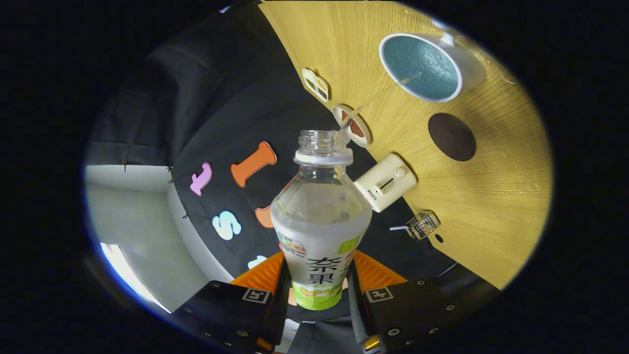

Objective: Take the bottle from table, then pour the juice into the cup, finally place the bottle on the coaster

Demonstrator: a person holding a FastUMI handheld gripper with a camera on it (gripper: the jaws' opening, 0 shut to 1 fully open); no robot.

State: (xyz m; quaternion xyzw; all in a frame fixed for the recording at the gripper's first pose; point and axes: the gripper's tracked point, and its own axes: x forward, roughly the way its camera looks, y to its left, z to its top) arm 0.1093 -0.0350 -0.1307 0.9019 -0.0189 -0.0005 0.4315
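My gripper is shut on a clear plastic bottle with a white and green label, both fingers pressing its lower body. The bottle has no cap and is tipped sideways over the wooden table. A thin clear stream leaves its mouth and arcs into a white cup with a blue-green inside. Liquid shows in the cup. A round dark brown coaster lies flat on the table beside the cup, nearer to the fingers.
Along the table's back edge stand a cream appliance with a knob, a small wire basket, a round dish with brown contents and a small divided tray. The black booth cloth hangs behind them.
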